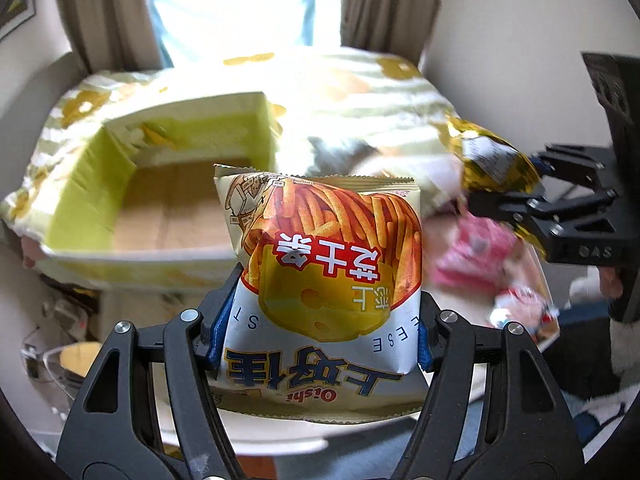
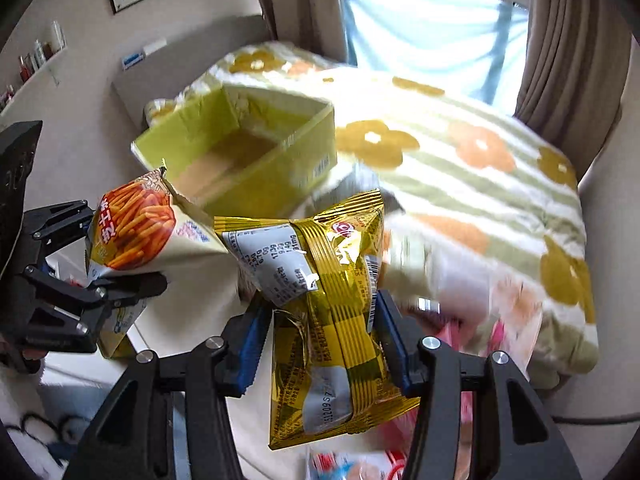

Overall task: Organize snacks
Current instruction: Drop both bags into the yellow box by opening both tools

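My left gripper (image 1: pixel 322 328) is shut on a white Oishi cheese-stick bag (image 1: pixel 324 272), held upside down in the air; the bag also shows in the right wrist view (image 2: pixel 136 232). My right gripper (image 2: pixel 320 340) is shut on a gold foil snack bag (image 2: pixel 328 312), also seen in the left wrist view (image 1: pixel 492 160). An open yellow-green cardboard box (image 1: pixel 168 196) sits on the bed ahead of both grippers, also visible in the right wrist view (image 2: pixel 248 152); it looks empty. A pink snack pack (image 1: pixel 476 252) lies on a white surface below.
A floral striped blanket (image 2: pixel 460 168) covers the bed under the box. More snack packs (image 2: pixel 360 468) lie on the white table (image 2: pixel 192 320) below the grippers. Curtains (image 2: pixel 568 52) and a window stand behind the bed. Clear plastic items (image 1: pixel 52 352) sit low at left.
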Demonstrator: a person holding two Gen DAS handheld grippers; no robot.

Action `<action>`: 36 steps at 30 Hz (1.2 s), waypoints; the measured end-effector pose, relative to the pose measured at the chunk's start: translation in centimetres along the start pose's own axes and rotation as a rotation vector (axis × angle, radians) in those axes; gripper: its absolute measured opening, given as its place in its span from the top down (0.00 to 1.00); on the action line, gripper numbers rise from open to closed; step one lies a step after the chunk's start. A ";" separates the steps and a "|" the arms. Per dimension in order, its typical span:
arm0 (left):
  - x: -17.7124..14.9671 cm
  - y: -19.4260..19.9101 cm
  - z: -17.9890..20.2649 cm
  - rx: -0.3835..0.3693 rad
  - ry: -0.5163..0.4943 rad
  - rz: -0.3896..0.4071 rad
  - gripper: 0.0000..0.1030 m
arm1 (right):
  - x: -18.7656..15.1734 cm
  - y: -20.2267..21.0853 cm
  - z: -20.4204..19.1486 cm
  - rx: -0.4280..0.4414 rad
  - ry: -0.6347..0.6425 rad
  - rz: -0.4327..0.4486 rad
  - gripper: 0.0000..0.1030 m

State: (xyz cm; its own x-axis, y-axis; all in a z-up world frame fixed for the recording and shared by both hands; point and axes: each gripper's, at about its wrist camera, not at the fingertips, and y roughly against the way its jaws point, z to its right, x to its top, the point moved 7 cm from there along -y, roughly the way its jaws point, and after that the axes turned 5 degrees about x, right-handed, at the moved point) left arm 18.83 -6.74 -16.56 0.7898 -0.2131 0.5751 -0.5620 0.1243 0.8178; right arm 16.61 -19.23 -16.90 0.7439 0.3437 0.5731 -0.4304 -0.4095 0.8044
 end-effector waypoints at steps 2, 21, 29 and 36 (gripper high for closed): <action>1.7 0.3 -2.5 0.020 0.012 0.023 0.37 | 2.2 0.1 -0.8 -0.007 0.004 0.023 0.53; 8.8 -12.0 -24.6 0.098 0.059 -0.120 0.37 | 16.5 -12.6 -8.4 0.054 -0.182 0.012 0.53; 8.9 -15.9 -25.7 0.098 -0.026 -0.118 0.00 | 16.5 -17.8 -9.0 0.030 -0.318 -0.055 0.53; 8.0 -15.2 -26.5 0.047 -0.002 -0.118 0.00 | 15.3 -19.0 -8.2 -0.036 -0.384 -0.105 0.53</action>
State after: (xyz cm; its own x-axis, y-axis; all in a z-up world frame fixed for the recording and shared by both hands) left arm 40.18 15.31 -23.86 0.8508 -0.2257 0.4745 -0.4757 0.0528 0.8780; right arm 32.02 0.71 -22.10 0.9188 0.0383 0.3928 -0.3546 -0.3570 0.8642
